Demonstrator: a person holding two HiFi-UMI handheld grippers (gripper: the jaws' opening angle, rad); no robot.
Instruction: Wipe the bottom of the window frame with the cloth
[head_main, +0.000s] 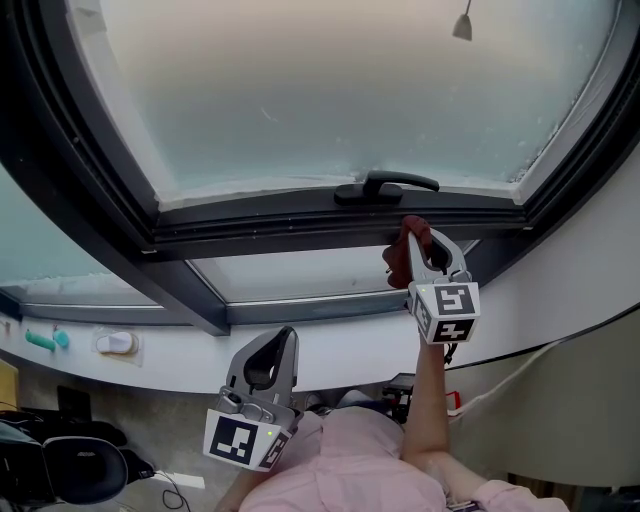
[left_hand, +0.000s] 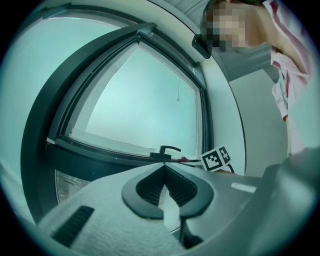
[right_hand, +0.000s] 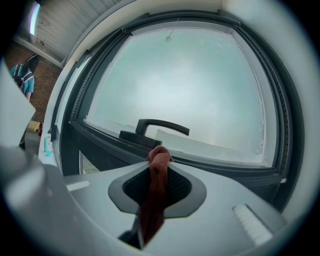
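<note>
Gripping cloth in right gripper | left gripper fingers together, empty

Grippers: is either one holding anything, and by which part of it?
The right gripper is shut on a reddish cloth, bunched lengthwise between its jaws, one end poking past the tips. The left gripper holds nothing.

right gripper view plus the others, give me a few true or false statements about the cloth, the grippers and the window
1. The right gripper is shut on the red cloth. True.
2. The left gripper also holds a cloth. False: its jaws are together with nothing between them.
3. The window handle is white. False: it is black.
4. The cloth is up by the frame's bottom rail, near the handle. True.
</note>
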